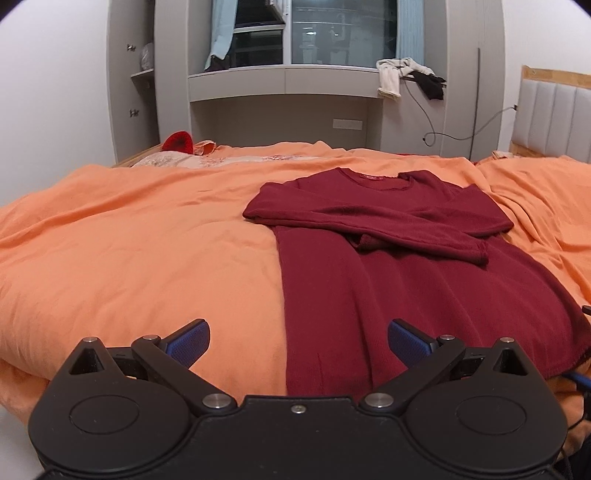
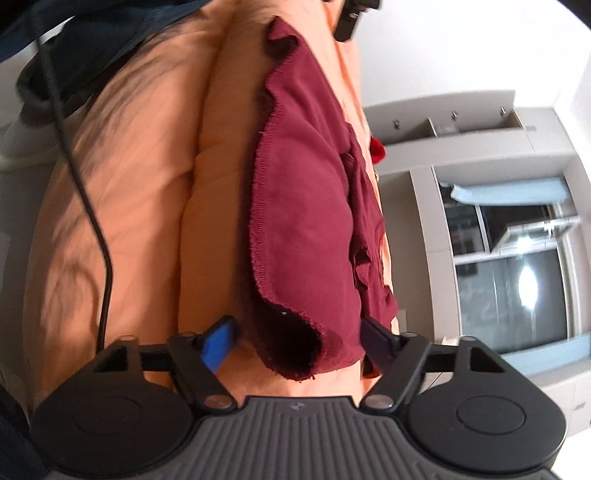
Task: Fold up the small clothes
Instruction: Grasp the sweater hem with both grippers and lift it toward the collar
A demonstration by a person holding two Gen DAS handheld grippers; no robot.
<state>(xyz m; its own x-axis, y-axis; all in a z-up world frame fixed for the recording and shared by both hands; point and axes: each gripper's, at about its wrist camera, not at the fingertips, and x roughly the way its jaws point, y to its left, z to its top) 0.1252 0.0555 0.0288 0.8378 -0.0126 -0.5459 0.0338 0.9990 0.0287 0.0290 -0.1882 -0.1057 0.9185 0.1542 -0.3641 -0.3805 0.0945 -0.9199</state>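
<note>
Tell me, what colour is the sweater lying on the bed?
Dark red, a plain knit sweater; it shows best in the left wrist view.

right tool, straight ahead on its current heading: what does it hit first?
Most likely the hem corner of the dark red sweater, which already lies between the open fingers of the right tool. The orange blanket sits right beneath it. Depth is unclear through the fisheye.

walls [image 1: 55, 92]: white | cabinet unit [image 1: 280, 85]: grey | window [image 1: 343, 33]: dark, blue curtains | headboard [image 1: 554, 114]: padded
</note>
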